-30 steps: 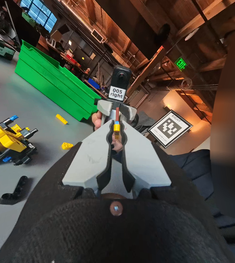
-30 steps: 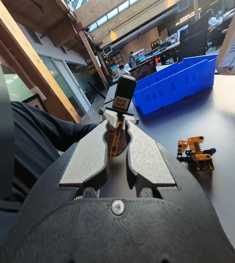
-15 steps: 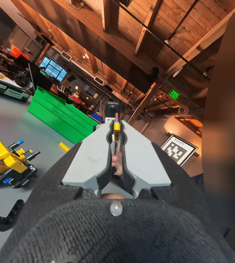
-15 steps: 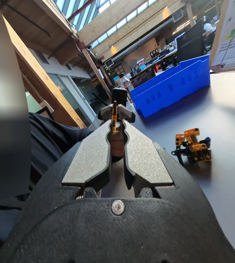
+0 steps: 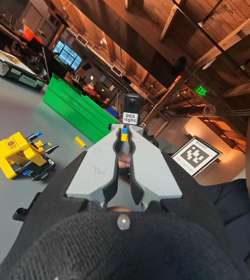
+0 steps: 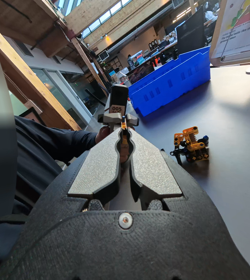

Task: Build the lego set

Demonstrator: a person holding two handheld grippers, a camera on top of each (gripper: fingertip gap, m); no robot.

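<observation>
Wide-angle lenses are bending straight lines toward both frames' edges. Daylight is entering through the high clerestory windows (image 6: 106, 16); a warm wall lamp (image 5: 188, 130) is glowing. The grey matte tabletop (image 6: 235, 121) is showing soft shadows. Focus is holding sharp centrally.

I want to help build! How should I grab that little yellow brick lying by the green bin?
Take the little yellow brick across its two long sides, near the middle, coming straight down from above. It lies flat on the table, long and narrow, so its short width probably fits between the fingers. The green bin stands behind it, so a sideways approach from there looks blocked.
</observation>
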